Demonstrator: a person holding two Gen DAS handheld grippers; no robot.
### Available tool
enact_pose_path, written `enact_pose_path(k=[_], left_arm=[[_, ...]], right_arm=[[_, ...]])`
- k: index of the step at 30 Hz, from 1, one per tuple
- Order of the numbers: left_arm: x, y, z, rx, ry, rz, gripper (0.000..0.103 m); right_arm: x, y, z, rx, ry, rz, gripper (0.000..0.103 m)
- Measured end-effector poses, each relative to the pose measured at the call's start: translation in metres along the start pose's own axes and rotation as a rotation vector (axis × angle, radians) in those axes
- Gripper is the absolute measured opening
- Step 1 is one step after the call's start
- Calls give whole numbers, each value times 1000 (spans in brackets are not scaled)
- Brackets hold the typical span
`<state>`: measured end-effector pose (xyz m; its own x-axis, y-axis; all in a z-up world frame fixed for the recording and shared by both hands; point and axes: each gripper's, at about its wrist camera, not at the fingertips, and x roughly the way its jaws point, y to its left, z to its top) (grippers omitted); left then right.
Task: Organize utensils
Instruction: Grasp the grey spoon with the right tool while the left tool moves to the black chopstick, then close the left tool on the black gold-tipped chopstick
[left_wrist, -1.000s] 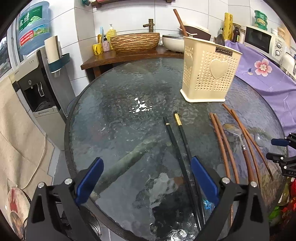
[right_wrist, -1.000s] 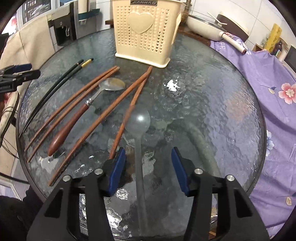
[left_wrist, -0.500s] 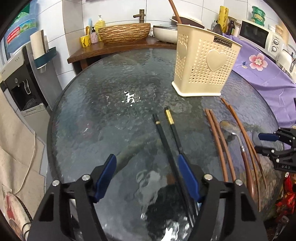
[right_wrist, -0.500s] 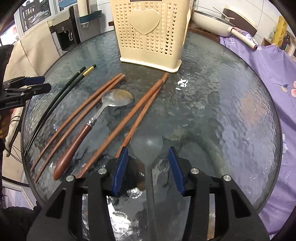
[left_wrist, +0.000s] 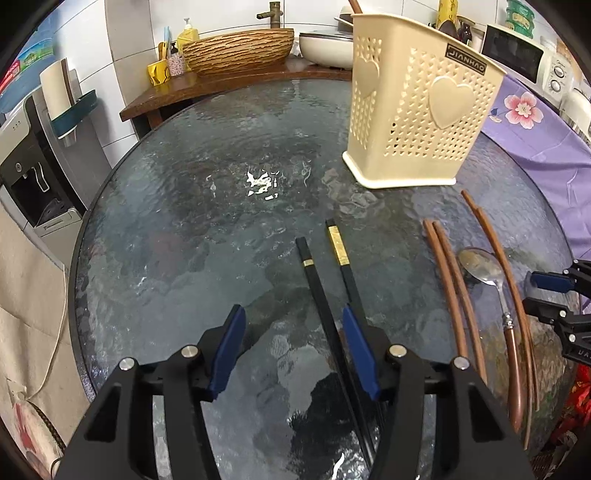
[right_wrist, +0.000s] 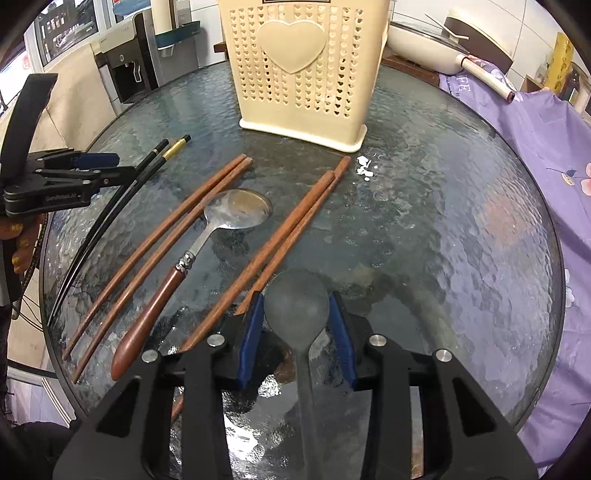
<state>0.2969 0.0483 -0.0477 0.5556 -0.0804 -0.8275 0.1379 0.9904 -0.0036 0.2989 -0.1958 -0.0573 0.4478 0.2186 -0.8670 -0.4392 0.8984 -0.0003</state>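
Observation:
A cream perforated utensil holder (left_wrist: 417, 110) stands at the far side of the round glass table (left_wrist: 177, 229); it also shows in the right wrist view (right_wrist: 303, 74). Black chopsticks (left_wrist: 321, 284), two pairs of brown wooden chopsticks (right_wrist: 162, 236) (right_wrist: 291, 232), a metal spoon with a wooden handle (right_wrist: 207, 240) and a translucent grey spoon (right_wrist: 297, 310) lie on the glass. My left gripper (left_wrist: 293, 350) is open, its right finger over the black chopsticks. My right gripper (right_wrist: 297, 332) is open, its fingers either side of the grey spoon's bowl.
A wooden counter (left_wrist: 229, 85) with a woven bowl and a white pan stands behind the table. A purple floral cloth (right_wrist: 517, 122) covers the right side. A water dispenser (left_wrist: 33, 177) stands to the left.
Both grippers have moved forward and lower over the table. The left gripper has narrowed beside the black chopsticks. The right gripper has advanced until its fingers flank the grey spoon's bowl.

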Motion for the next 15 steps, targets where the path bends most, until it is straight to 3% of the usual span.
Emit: enact_pose_path(k=[7, 15], left_arm=[[11, 0, 9, 12, 13, 8, 47], [20, -9, 26, 35, 41, 11, 26]], right_arm=[[0, -1, 0, -2, 0, 7, 37], [2, 0, 2, -4, 13, 5, 37]])
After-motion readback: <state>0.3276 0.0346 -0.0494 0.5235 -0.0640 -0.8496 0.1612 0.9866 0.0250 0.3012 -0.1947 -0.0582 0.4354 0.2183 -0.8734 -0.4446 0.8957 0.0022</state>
